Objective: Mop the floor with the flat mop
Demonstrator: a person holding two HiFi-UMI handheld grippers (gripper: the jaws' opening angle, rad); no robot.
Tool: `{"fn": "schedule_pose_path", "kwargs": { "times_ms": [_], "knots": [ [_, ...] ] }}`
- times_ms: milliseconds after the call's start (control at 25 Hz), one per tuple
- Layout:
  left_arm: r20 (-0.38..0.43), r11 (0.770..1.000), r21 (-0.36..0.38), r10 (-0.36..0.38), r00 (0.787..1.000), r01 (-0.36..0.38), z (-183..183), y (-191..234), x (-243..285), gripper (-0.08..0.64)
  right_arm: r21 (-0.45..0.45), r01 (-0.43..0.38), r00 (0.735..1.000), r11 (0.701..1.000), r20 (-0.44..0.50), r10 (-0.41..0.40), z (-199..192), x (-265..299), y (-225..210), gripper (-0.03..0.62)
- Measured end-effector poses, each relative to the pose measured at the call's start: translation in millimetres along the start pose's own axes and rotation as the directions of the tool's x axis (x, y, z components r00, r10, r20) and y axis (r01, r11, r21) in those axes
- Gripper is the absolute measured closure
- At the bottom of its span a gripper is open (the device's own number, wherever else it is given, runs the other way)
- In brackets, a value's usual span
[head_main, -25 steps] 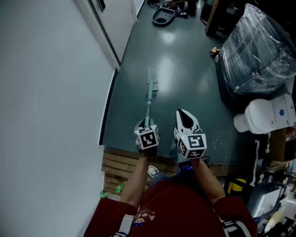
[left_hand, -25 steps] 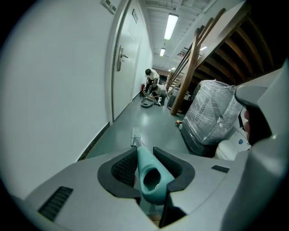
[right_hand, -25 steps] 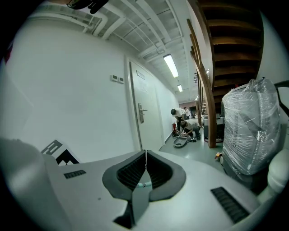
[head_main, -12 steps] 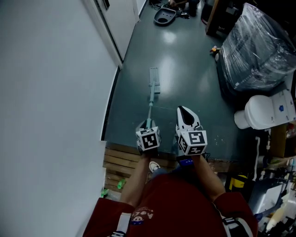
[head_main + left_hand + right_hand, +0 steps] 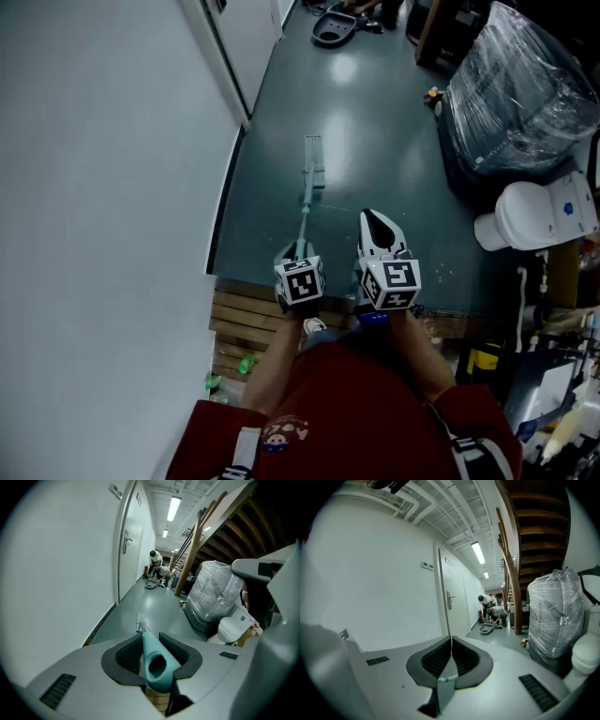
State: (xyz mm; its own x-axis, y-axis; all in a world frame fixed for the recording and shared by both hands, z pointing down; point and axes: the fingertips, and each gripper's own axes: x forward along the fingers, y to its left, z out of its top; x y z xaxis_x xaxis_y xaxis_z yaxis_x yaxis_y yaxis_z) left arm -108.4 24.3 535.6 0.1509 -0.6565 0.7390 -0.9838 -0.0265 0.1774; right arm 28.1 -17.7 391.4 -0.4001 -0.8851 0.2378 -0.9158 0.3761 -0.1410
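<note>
Two grippers sit side by side in front of the person, but only one does work: the left gripper (image 5: 296, 253) has its jaws clamped on the teal handle end of the flat mop (image 5: 306, 208), which pokes back through the ribbed pads (image 5: 127, 655) in the left gripper view. Gripping at the very top probably gives the longest reach along the dark green floor (image 5: 375, 141). The right gripper (image 5: 377, 229) hangs just beside it with its jaws pressed together on nothing, apparently idle. The mop's long axis runs from the left gripper forward and downward, away from the person and roughly parallel to the white wall (image 5: 94, 187). Its pole ends at the mop head (image 5: 314, 161), which lies flat on the floor near the wall's base, its long side seemingly in line with the pole. A plastic-wrapped bundle (image 5: 525, 94) and a white toilet (image 5: 525, 225) stand well apart to the right.
</note>
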Motion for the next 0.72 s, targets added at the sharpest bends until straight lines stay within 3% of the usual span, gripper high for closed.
{"fn": "schedule_pose_path", "kwargs": {
  "times_ms": [720],
  "knots": [
    [0.018,1.000,0.015,0.008,1.000,-0.008,-69.6,15.9,-57.9,0.436,-0.031,-0.041,0.999,0.999,-0.005,0.040,-25.3,-35.4,34.8,0.572]
  ]
}}
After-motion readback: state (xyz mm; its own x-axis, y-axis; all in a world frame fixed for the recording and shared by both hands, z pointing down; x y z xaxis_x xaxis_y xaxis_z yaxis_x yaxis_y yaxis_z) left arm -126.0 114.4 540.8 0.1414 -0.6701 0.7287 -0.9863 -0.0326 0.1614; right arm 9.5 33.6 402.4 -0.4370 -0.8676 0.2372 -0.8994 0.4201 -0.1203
